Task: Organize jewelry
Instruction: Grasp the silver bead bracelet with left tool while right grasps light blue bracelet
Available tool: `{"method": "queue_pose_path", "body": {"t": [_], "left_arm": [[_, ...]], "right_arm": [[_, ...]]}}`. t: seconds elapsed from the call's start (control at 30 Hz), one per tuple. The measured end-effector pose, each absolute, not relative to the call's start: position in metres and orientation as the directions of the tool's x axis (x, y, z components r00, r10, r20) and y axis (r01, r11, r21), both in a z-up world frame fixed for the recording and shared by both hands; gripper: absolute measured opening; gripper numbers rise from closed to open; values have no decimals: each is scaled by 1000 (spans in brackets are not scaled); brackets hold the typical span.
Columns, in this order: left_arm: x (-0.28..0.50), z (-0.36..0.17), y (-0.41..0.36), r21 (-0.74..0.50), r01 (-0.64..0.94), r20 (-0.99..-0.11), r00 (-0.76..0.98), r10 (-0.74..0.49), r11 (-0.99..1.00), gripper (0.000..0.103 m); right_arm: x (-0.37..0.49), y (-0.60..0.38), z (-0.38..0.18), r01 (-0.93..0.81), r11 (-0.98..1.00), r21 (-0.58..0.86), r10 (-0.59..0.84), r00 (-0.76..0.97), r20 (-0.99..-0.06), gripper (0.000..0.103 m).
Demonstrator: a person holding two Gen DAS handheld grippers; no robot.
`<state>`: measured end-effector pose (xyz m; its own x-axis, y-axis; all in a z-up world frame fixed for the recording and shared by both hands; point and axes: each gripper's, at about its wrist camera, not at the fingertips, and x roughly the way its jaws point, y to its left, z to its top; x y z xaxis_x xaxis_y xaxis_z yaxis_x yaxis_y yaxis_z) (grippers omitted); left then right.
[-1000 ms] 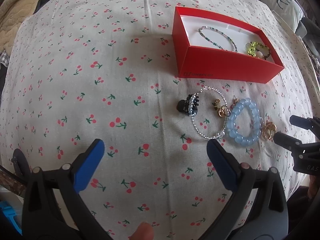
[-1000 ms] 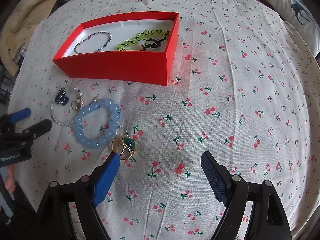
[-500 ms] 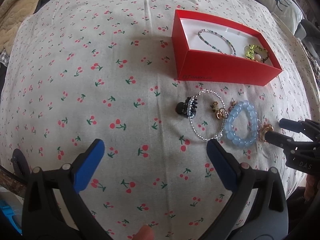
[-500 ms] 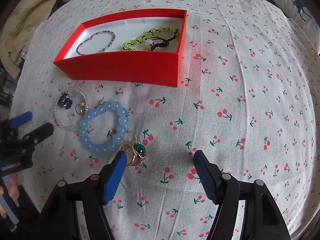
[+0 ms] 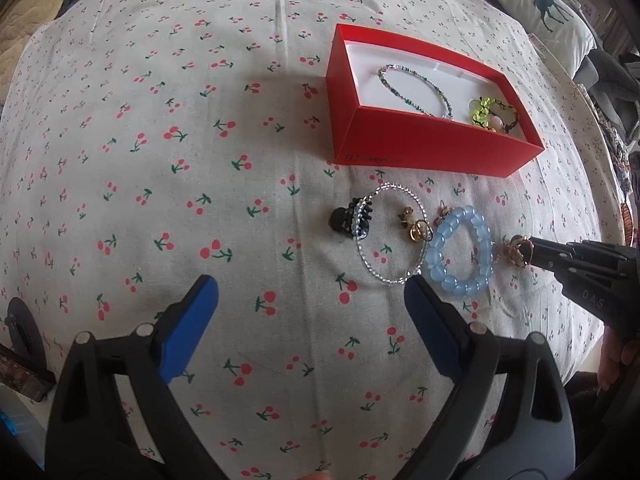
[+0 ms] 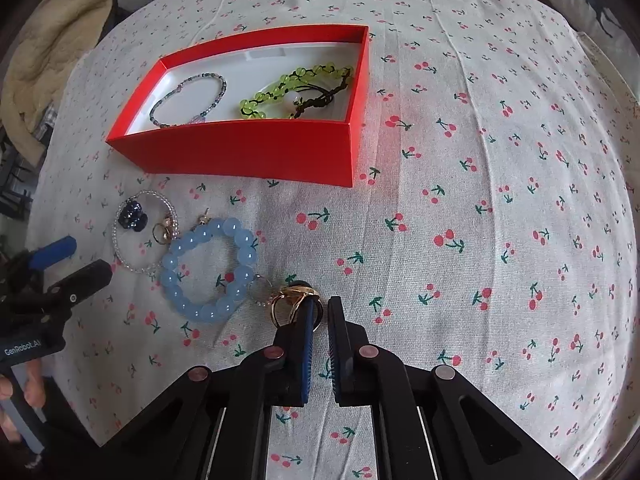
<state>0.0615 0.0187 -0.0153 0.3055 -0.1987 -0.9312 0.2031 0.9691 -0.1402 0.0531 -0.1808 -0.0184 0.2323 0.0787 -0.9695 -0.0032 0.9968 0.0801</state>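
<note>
Two bracelets lie in the box (image 6: pixel 256 152); five pieces wait outside. Right gripper (image 6: pixel 318 312) is closed, seemingly pinching the ring (image 6: pixel 286 300); left gripper (image 5: pixel 312 300) is closing, empty.

Gold ring (image 6: pixel 294 303): partly hidden behind right gripper (image 6: pixel 318 312) fingertips; grip contact not discernible.
Box lettering (image 5: pixel 374 159): too small to read.
Deer-print pillow (image 5: pixel 548 8): cut off by frame edge.
Small earrings (image 5: pixel 414 224): detail unresolved.

Soft daylight, faint shadows; sharp centre, heavy fisheye warp w/ dark corners
</note>
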Motion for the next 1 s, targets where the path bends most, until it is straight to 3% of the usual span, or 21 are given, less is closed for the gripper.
{"method": "queue_pose_path", "body": {"t": [0.17,0.23,0.5,0.57,0.63,0.73,0.83,1.0], "left_arm": [[70,-10,28,-252,167,-910,295,-293,953,70],[72,-9,27,-280,171,-901,293,-320,945,57],[79,-25,5,-237,176,-922,268,-279,955,23],[81,-29,0,-211,176,-929,269,-253,961,16],[82,-29,-4,-187,180,-932,277,-232,966,5],[82,-26,-5,-170,183,-932,290,-219,968,5],[79,-22,-2,-168,183,-928,302,-218,969,4],[72,-12,9,-165,186,-919,328,-220,969,4]], "right_arm": [[53,-194,-9,18,995,101,93,248,-964,7],[54,-199,-6,28,993,111,101,256,-962,7],[48,-203,-1,38,986,162,146,273,-951,8],[43,-209,-1,48,983,179,160,268,-950,21],[42,-212,-3,54,978,200,180,255,-950,22],[40,-215,-6,62,974,217,196,244,-950,30],[37,-216,-4,67,971,228,205,252,-946,60],[38,-209,3,50,970,238,216,276,-937,60]]}}
